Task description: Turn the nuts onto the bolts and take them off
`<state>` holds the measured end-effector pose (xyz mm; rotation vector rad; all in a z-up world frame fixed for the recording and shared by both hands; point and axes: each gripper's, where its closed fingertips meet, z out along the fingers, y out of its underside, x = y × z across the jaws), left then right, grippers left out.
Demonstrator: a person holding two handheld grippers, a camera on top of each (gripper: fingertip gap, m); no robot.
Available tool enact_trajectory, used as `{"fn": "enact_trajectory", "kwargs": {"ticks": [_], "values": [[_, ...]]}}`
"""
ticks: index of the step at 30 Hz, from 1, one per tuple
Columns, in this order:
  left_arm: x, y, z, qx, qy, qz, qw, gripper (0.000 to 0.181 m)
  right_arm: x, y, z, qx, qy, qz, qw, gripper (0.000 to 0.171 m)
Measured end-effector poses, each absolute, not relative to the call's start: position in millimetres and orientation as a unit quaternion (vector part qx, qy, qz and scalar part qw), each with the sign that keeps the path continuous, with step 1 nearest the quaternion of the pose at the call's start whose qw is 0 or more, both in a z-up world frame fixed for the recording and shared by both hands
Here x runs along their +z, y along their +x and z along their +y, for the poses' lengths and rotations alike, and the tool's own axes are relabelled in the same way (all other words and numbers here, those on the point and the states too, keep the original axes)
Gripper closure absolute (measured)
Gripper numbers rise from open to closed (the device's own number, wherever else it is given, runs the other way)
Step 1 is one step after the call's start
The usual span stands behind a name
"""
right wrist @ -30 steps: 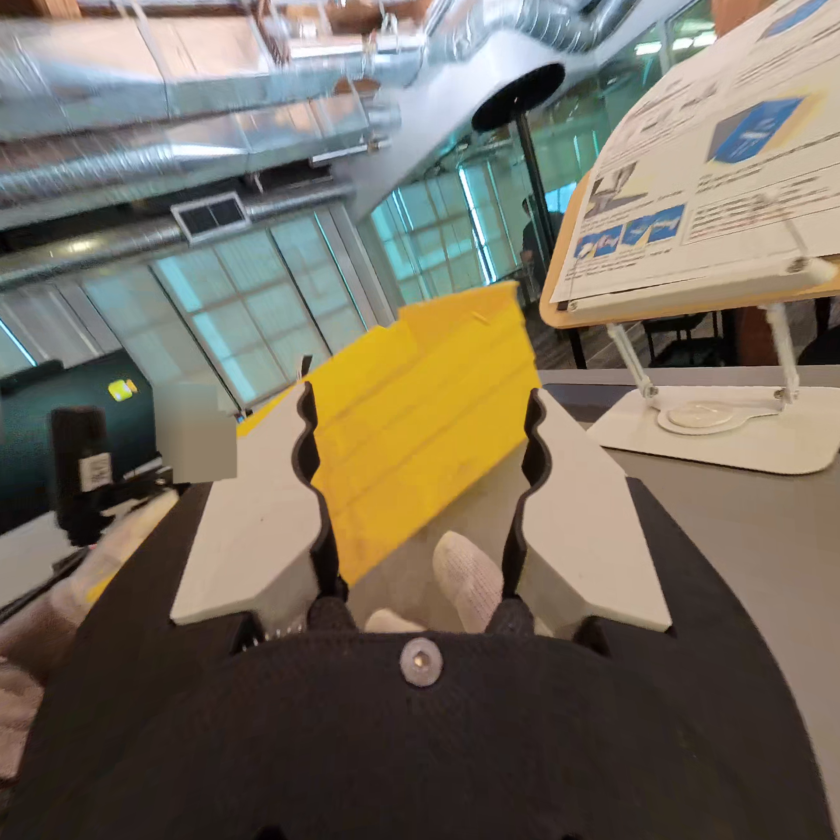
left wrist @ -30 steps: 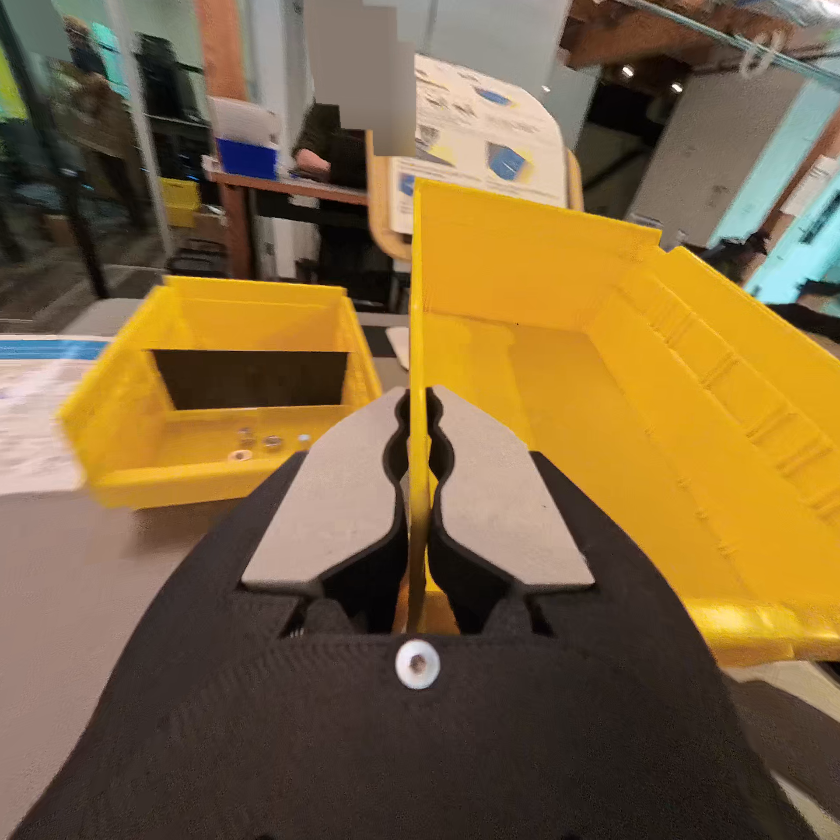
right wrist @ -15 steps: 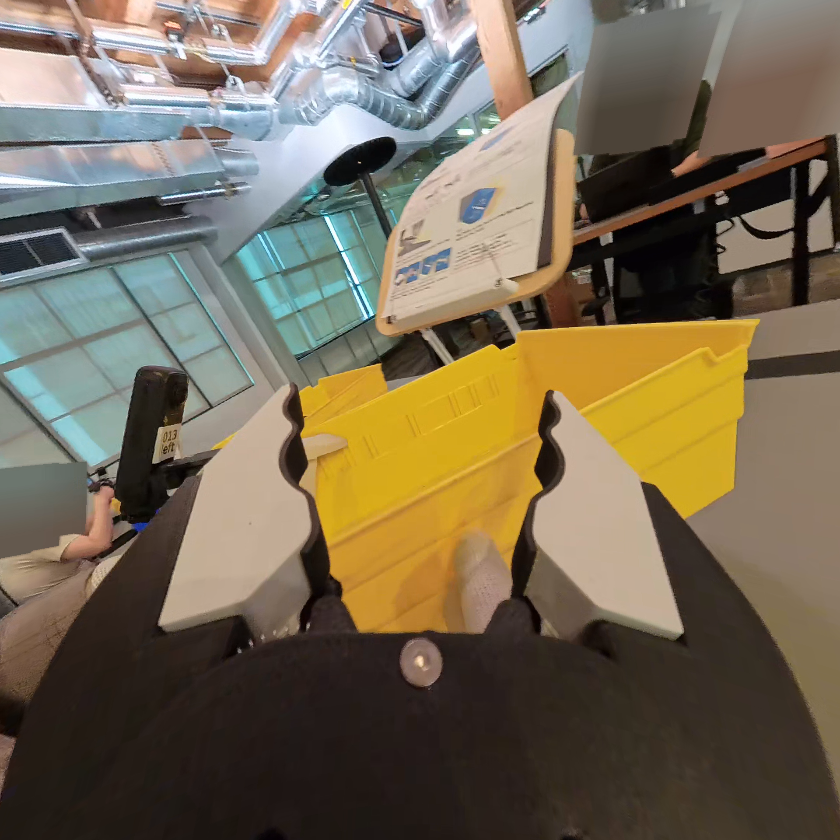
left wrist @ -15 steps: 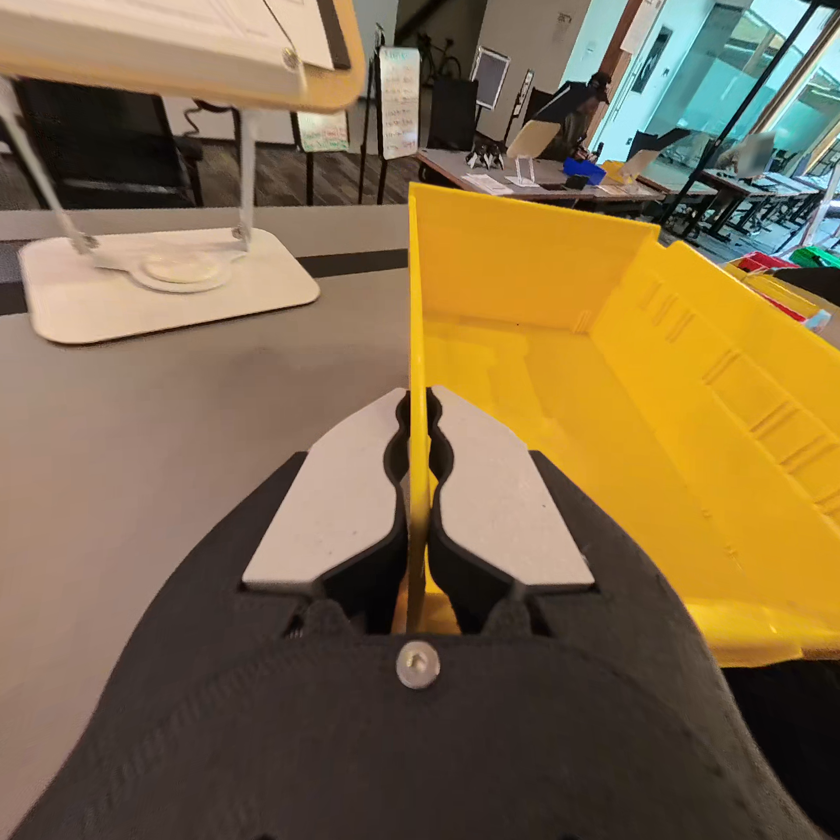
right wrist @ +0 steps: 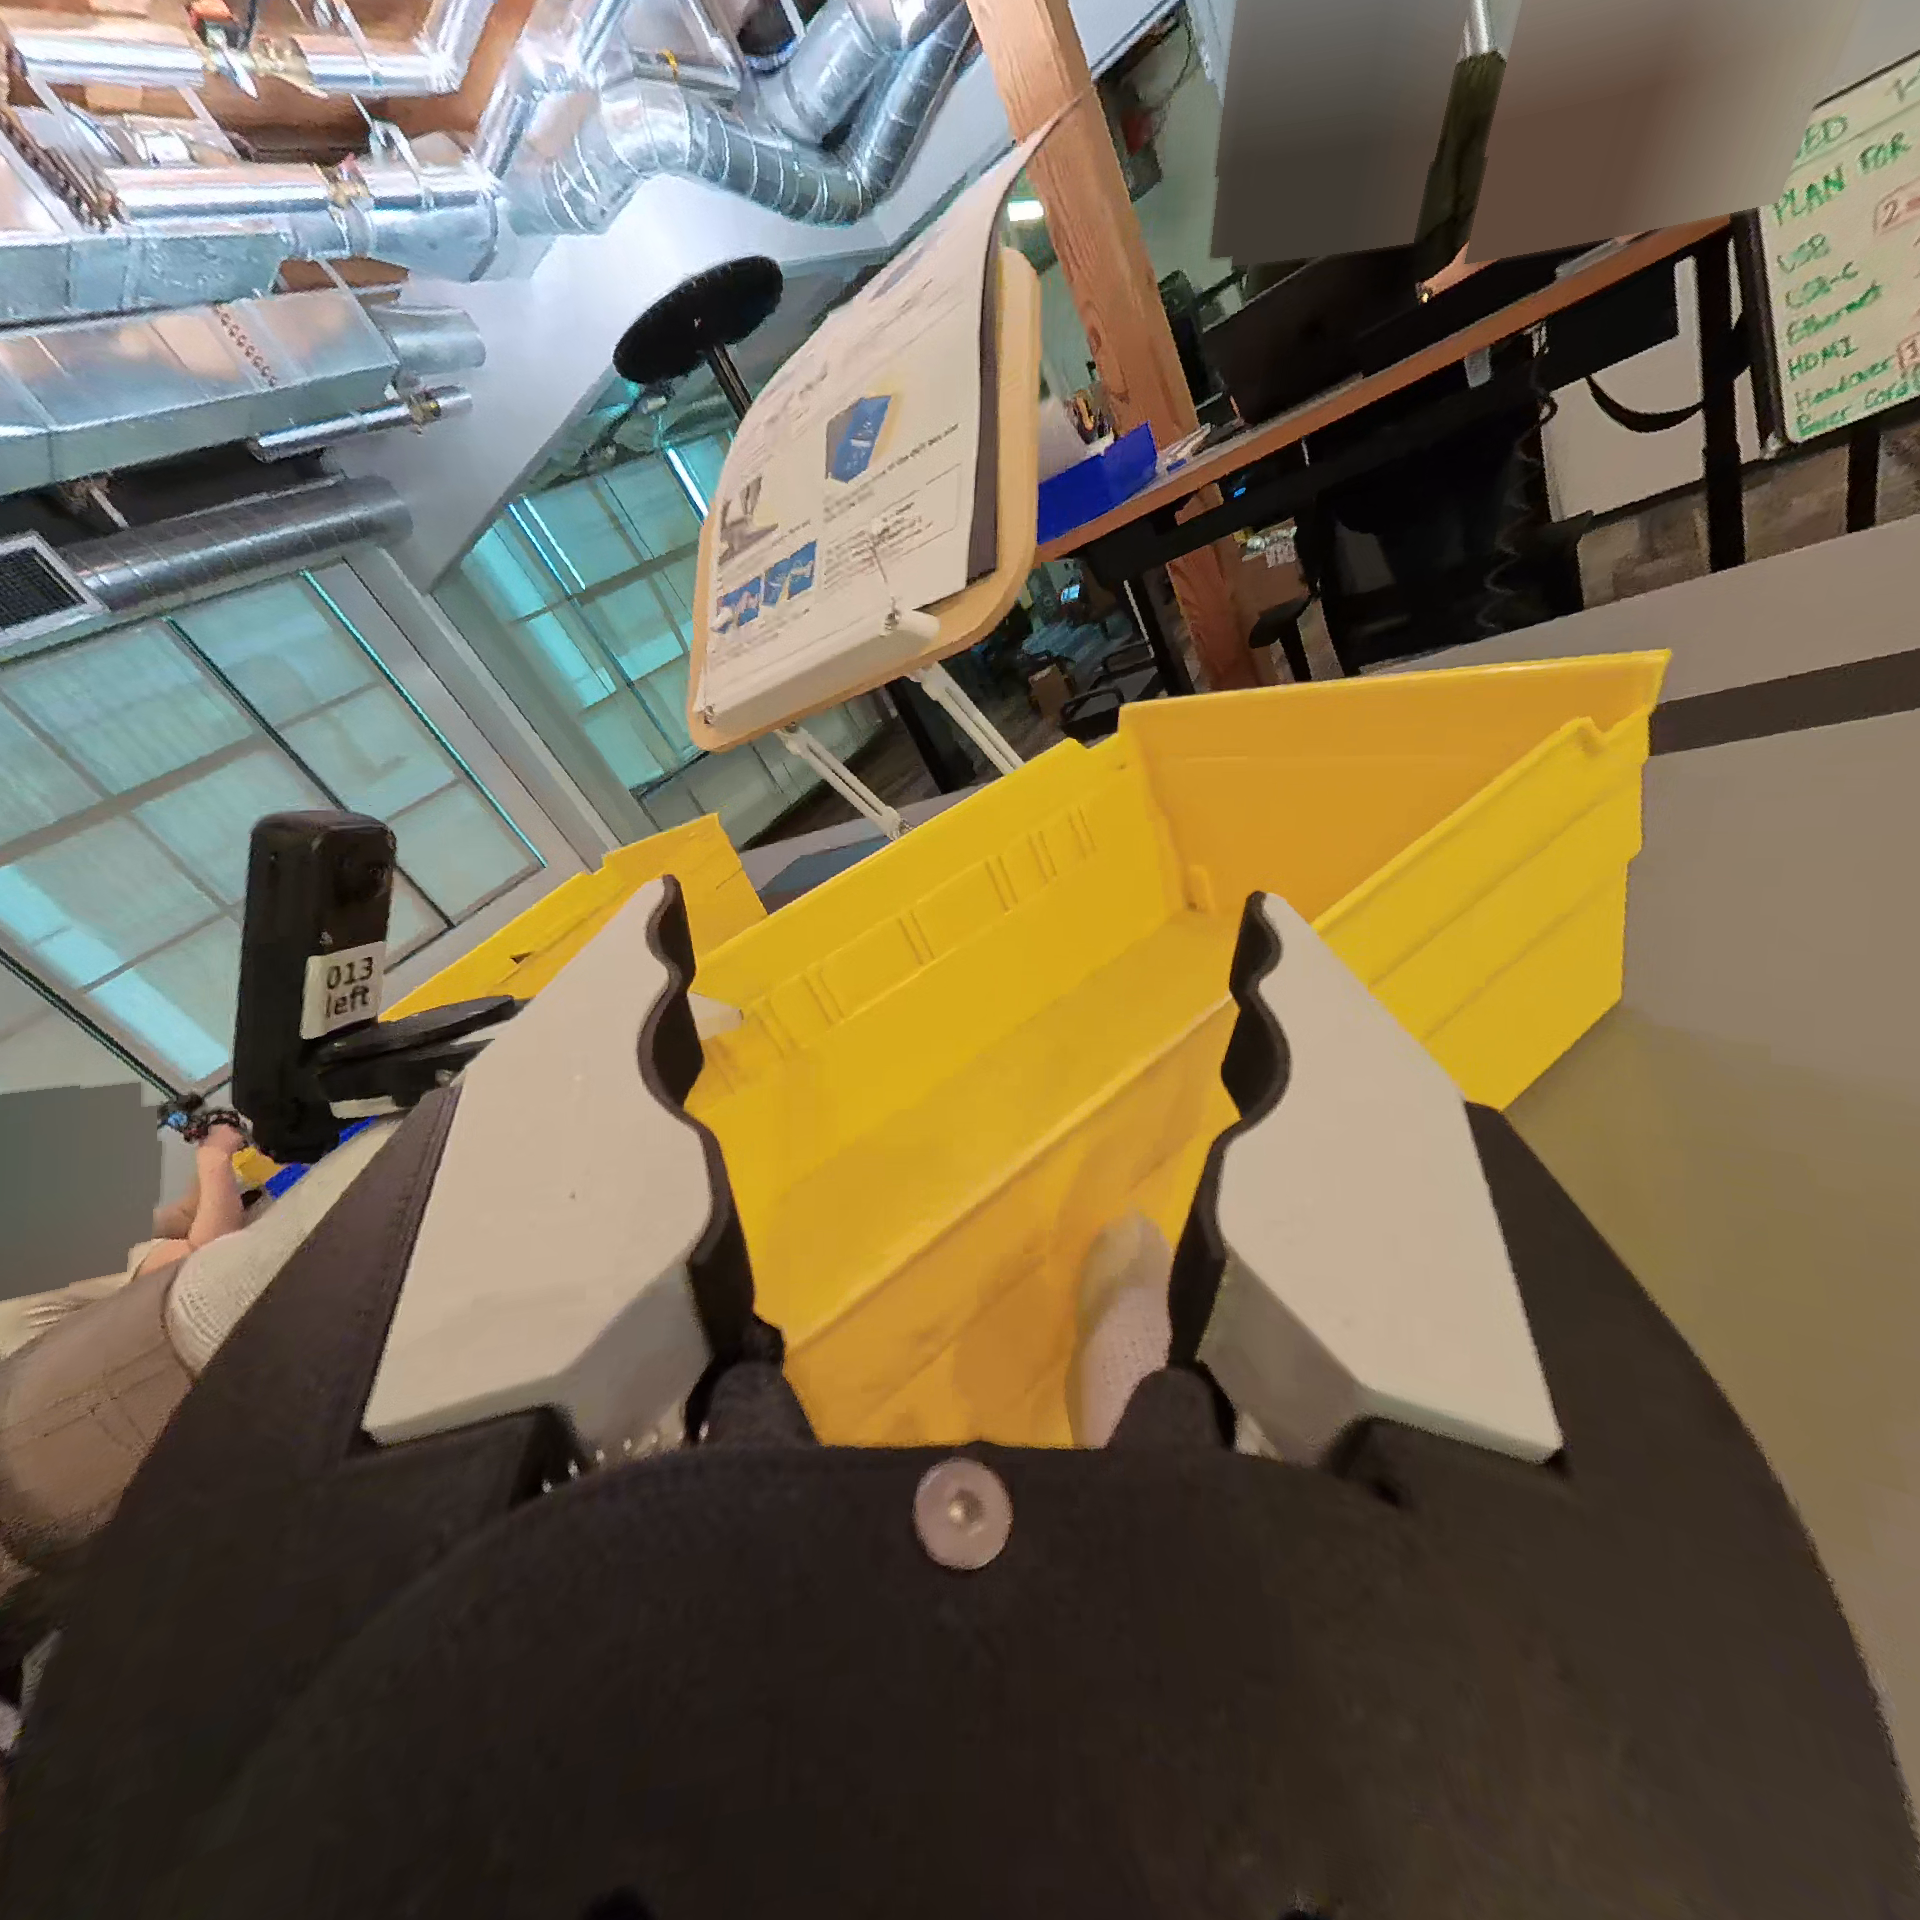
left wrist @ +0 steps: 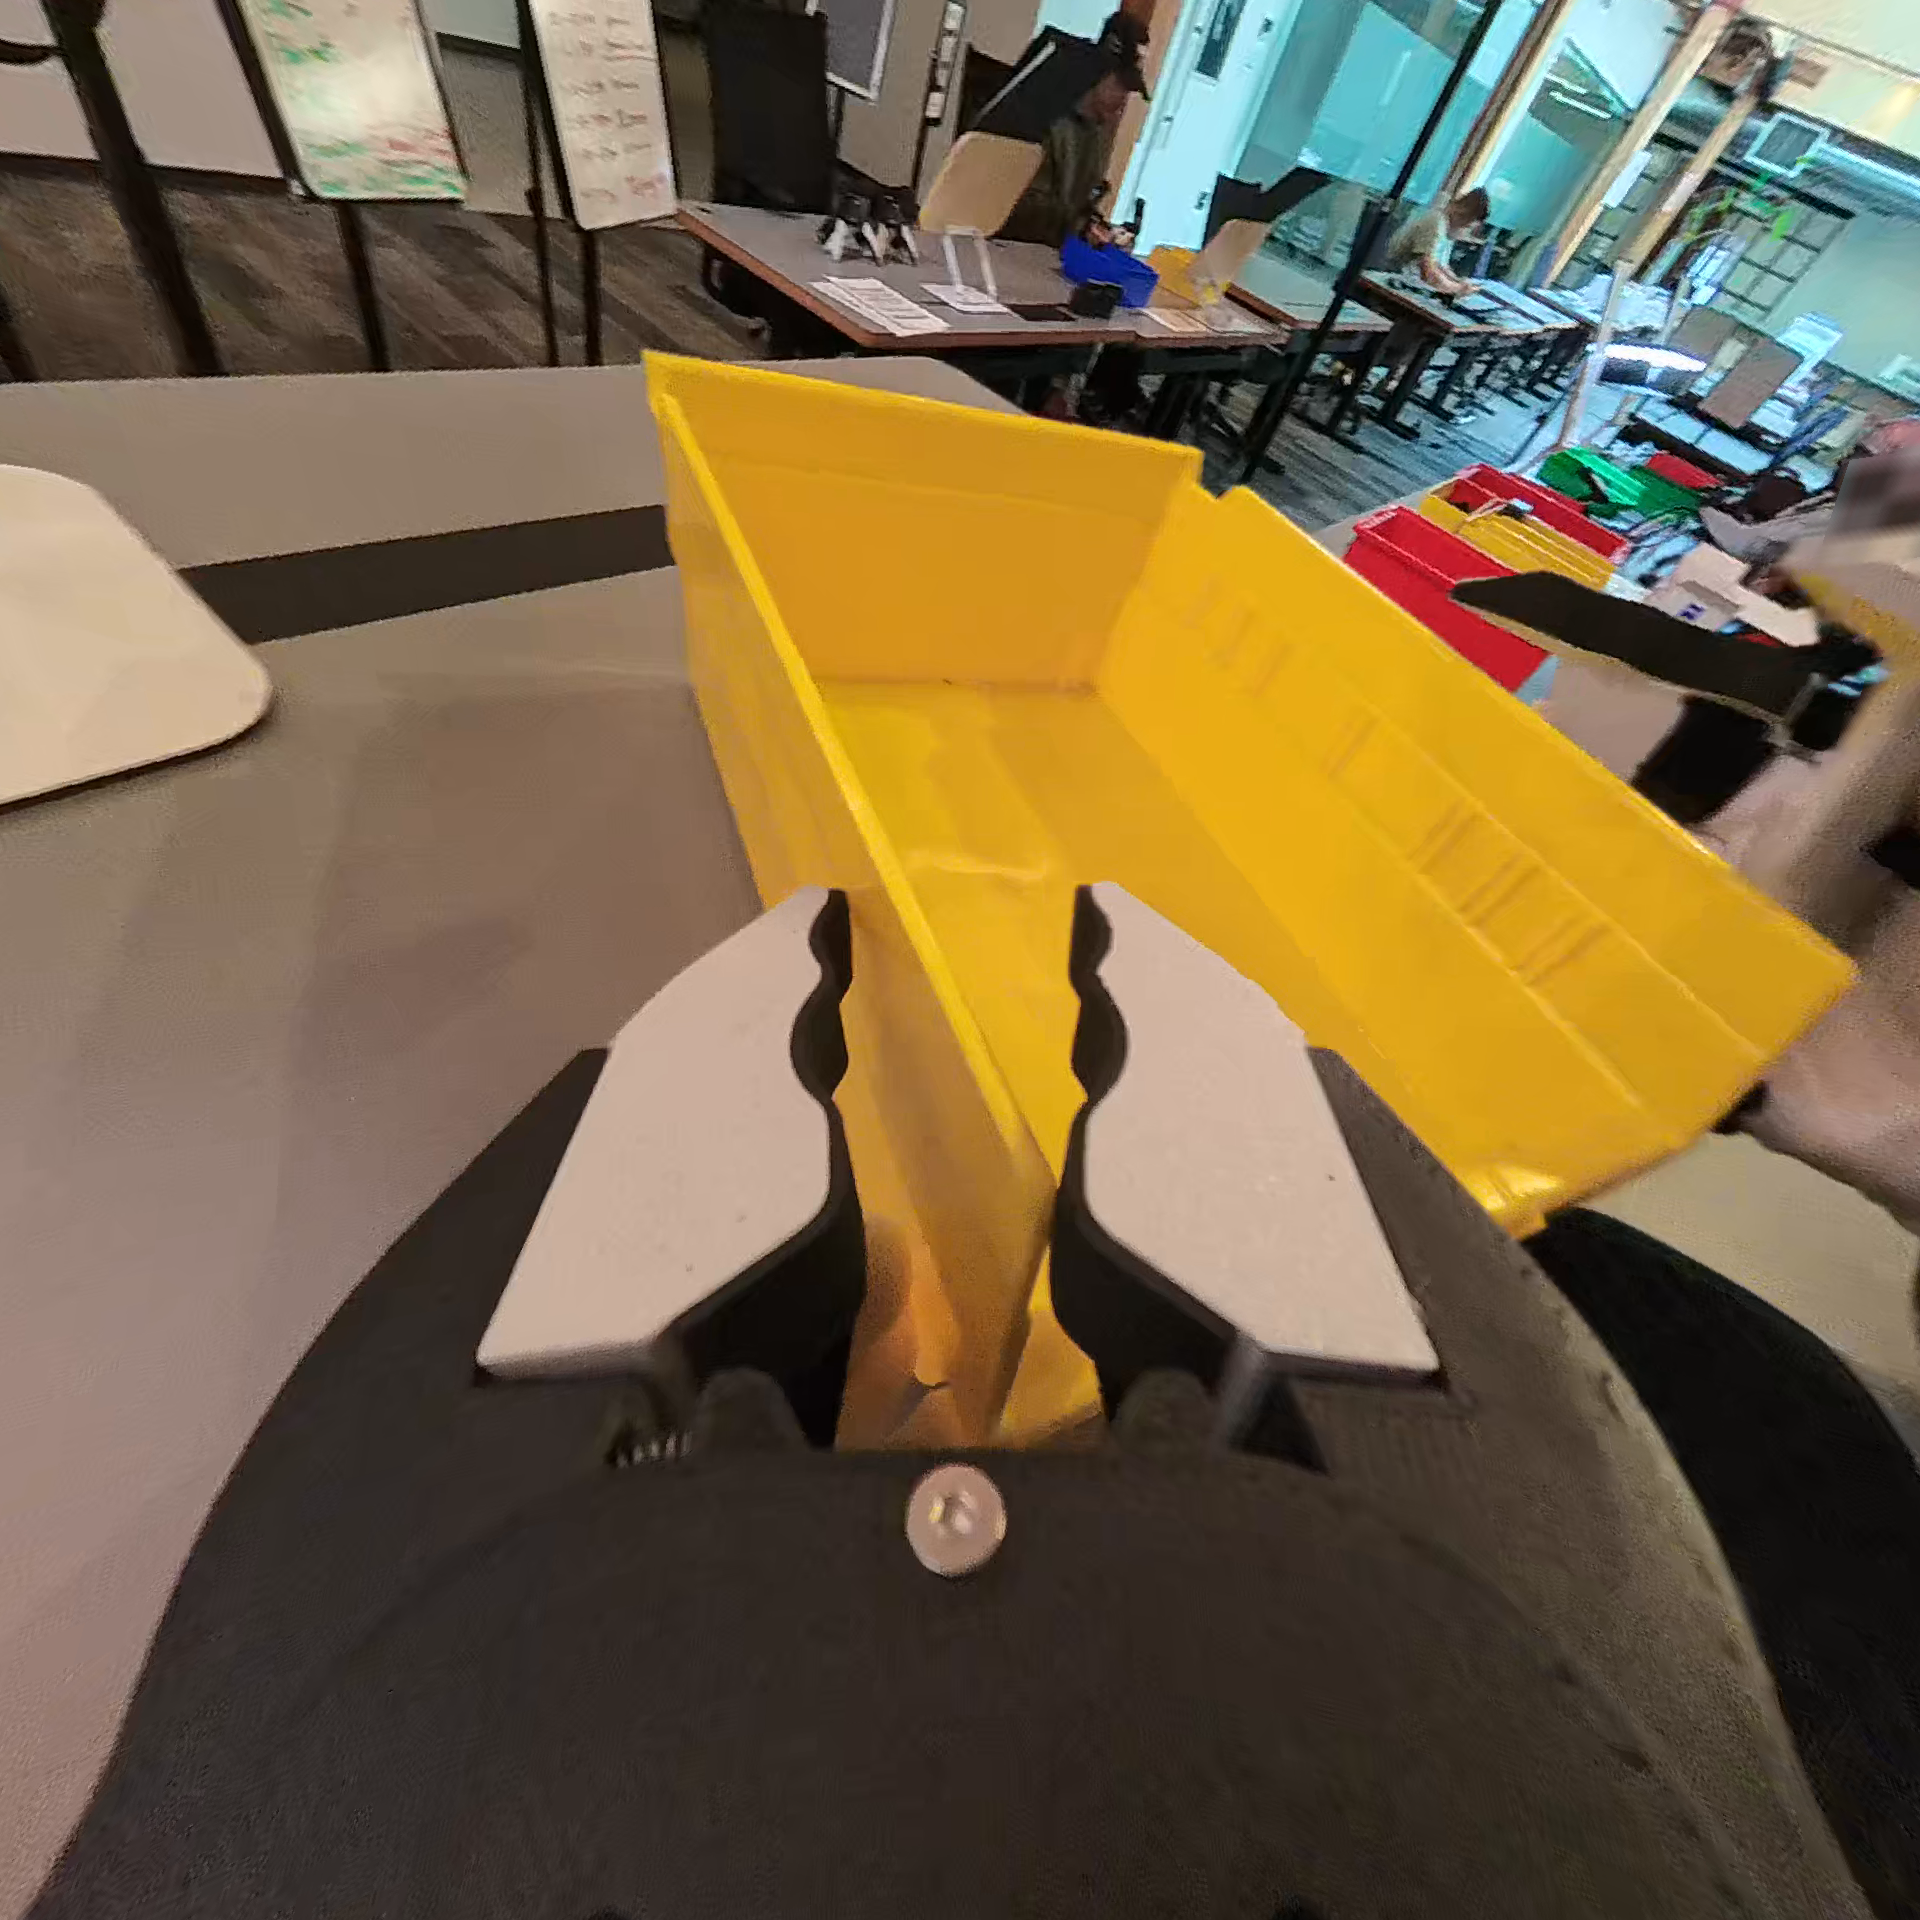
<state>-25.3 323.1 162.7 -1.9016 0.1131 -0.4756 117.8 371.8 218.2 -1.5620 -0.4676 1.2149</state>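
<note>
We are just setting aside the empty yellow bin (left wrist: 1039,790): our left gripper (left wrist: 951,997) straddles its wall, jaws parted. Our right gripper (right wrist: 961,1049) gapes empty. Next, we judge, find nuts and bolts.

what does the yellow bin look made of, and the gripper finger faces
Yellow bin: looks like moulded plastic, smooth and slightly glossy, with thin walls and moulded ribs along one side. Left gripper fingers: flat matte grey faces with a fine grainy texture over black wavy inner edges, probably printed plastic; the black could be rubber.

grey table (left wrist: 364,831) bears a yellow bin (left wrist: 1299,831) and white stand base (left wrist: 94,644)
</note>
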Motion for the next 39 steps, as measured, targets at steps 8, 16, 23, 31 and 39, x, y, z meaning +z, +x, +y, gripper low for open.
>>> {"fn": "enact_trajectory", "kwargs": {"ticks": [8, 16, 23, 31, 39], "values": [[162.5, 17.8, 355.0, -0.288, -0.786, 0.018, 0.547, 0.136, 206.5, 146.9, 445.7, 0.501, -0.674, -0.2, 0.505, 0.073], [164.0, 62.6, 397.5, -0.307, -0.777, 0.014, 0.55, 0.119, 201.0, 171.7, 508.4, 0.429, -0.701, -0.215, 0.528, 0.073], [163.7, 88.1, 430.2, -0.335, -0.765, -0.009, 0.55, 0.111, 193.3, 187.0, 554.0, 0.353, -0.73, -0.24, 0.534, 0.076], [162.5, 104.9, 462.6, -0.339, -0.755, -0.034, 0.56, 0.109, 195.7, 194.7, 600.5, 0.341, -0.732, -0.264, 0.527, 0.079], [164.6, 108.4, 484.5, -0.339, -0.749, -0.032, 0.568, 0.109, 190.0, 194.5, 626.8, 0.367, -0.725, -0.271, 0.516, 0.08]]}}
